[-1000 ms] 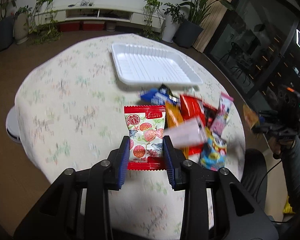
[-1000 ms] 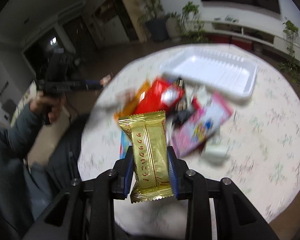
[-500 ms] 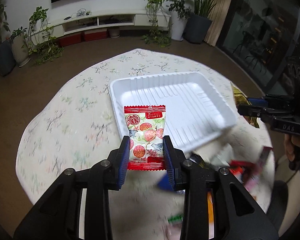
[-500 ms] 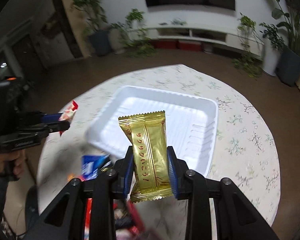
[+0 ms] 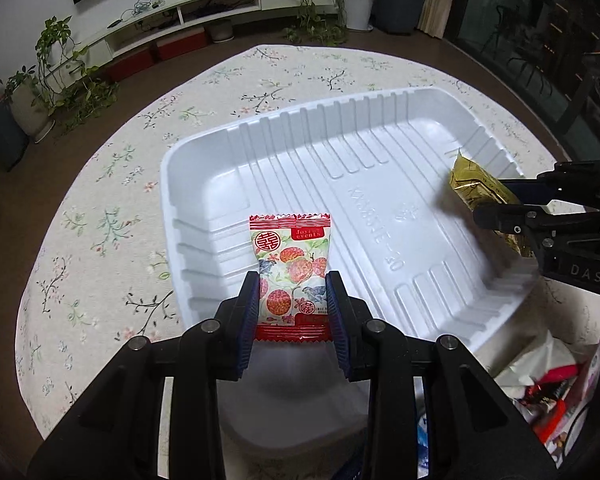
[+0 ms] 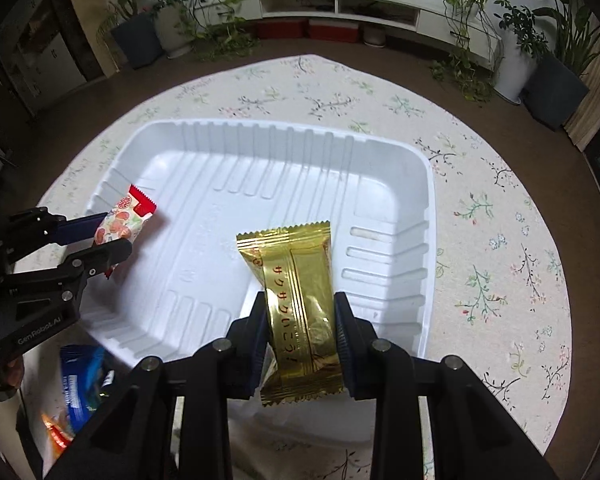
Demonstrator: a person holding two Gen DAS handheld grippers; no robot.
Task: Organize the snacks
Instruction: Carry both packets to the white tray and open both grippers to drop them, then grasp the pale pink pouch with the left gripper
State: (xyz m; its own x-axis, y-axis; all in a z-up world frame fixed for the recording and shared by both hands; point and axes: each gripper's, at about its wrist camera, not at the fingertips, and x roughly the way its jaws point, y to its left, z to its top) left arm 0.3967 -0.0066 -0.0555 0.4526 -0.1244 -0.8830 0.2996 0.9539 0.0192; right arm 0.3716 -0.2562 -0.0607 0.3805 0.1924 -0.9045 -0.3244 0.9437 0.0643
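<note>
- The red-bordered fruit-print snack packet sits pinched between the left gripper's blue pads, over the near-left part of the ribbed white plastic tray.
- The gold foil snack bar is clamped in the right gripper, above the tray's near-right part.
- Best lowered near the floor, well apart, before releasing.
- Remaining snack pile lies on the floral tablecloth.

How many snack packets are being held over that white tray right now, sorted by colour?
Red-and-white fruit-print packet, in the left tool: 1
Gold packet, in the right tool: 1
Loose in the white tray: 0
Total held: 2
The pile beside the tray is too cut off to count.
</note>
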